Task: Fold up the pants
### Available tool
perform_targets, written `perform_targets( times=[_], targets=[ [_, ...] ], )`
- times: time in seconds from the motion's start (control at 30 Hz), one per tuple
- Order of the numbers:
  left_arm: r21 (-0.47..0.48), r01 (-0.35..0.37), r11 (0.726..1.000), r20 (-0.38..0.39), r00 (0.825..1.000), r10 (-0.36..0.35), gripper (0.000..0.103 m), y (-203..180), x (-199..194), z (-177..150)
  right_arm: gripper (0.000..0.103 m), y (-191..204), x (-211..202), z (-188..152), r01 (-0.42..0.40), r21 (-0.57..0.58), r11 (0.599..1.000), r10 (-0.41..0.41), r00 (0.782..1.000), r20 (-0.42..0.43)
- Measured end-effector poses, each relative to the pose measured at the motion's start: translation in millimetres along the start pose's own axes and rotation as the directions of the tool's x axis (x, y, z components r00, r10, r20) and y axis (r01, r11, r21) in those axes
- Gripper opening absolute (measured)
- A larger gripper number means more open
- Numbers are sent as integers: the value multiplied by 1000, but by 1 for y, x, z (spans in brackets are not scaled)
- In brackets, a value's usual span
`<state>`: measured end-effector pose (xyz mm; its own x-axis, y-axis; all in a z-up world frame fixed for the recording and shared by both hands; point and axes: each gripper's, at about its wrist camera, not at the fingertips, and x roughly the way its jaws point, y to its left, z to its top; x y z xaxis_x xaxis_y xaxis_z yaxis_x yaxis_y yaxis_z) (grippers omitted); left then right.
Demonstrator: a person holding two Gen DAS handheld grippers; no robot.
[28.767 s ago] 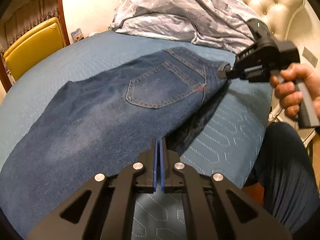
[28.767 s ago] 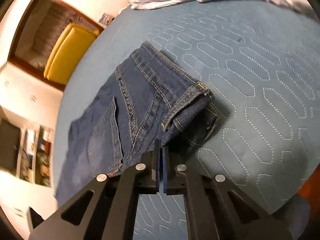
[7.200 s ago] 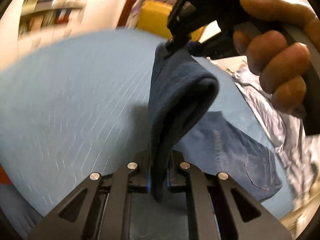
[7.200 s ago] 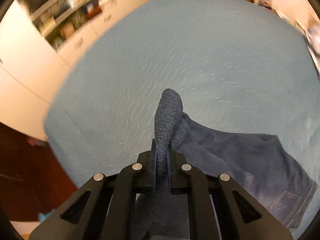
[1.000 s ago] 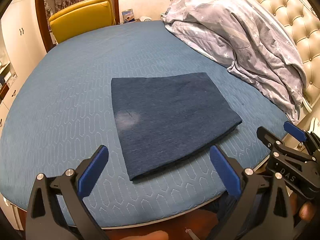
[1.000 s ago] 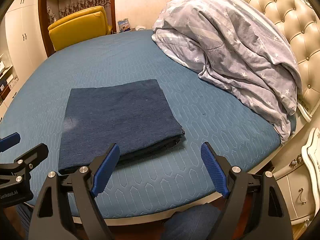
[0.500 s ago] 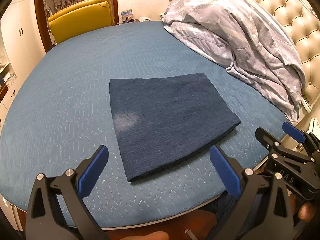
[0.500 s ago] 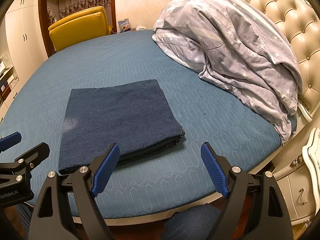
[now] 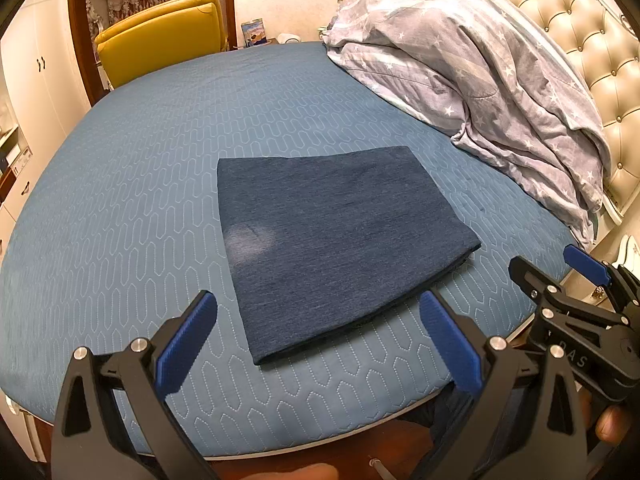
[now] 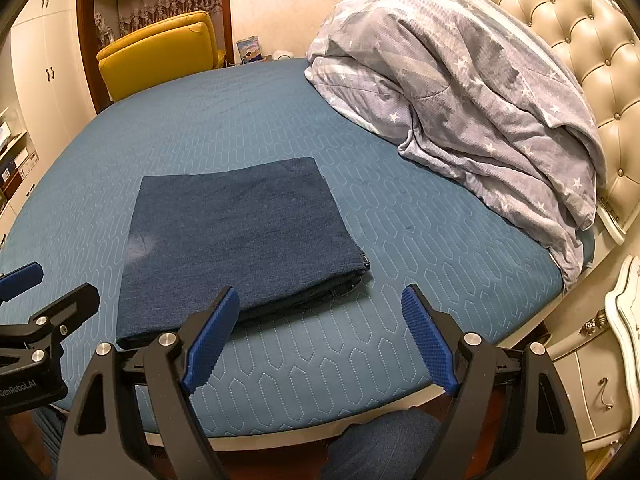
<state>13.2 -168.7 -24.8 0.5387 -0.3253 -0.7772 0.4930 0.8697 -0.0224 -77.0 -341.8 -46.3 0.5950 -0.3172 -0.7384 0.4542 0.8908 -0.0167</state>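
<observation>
The dark blue jeans (image 9: 340, 236) lie folded into a flat rectangle on the blue quilted bed (image 9: 140, 200), near its front edge; they show again in the right wrist view (image 10: 240, 236). My left gripper (image 9: 318, 340) hovers open over the bed's edge, just short of the fold, with nothing between its blue pads. My right gripper (image 10: 320, 336) is open too and empty, held before the jeans' near right corner. Each gripper shows at the side of the other's view, right gripper (image 9: 576, 280) and left gripper (image 10: 40, 292).
A crumpled grey star-print duvet (image 9: 480, 72) is heaped at the bed's right against a tufted cream headboard (image 10: 580, 40). A yellow armchair (image 9: 160, 36) stands beyond the far side. A white nightstand (image 10: 600, 340) sits at lower right. A person's knee (image 10: 384, 440) is below the bed edge.
Since a second ago almost nothing has moved; both grippers stay open and back from the folded jeans. Seven seconds ago both were shut on the lifted denim.
</observation>
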Motion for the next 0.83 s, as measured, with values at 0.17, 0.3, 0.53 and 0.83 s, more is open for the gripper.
perform_targets(
  times=[0.17, 0.3, 0.53, 0.83],
  targets=[
    [2, 3, 1000, 6, 1000, -3, 101, -1, -1, -1, 80, 0, 0, 0, 0, 0, 1000, 0, 1000, -1],
    [2, 6, 1000, 5, 1000, -6, 101, -1, -1, 0, 80, 0, 0, 0, 1, 0, 1000, -1, 1000, 0],
    [0, -10, 1000, 43, 999, 10, 101, -3, -3, 1, 80, 0, 0, -1, 1, -1, 1000, -1, 1000, -3],
    [-70, 96, 993, -18, 995, -98, 101, 23, 22, 2, 86, -4, 13, -3, 0, 21, 1000, 0, 1000, -7]
  ],
)
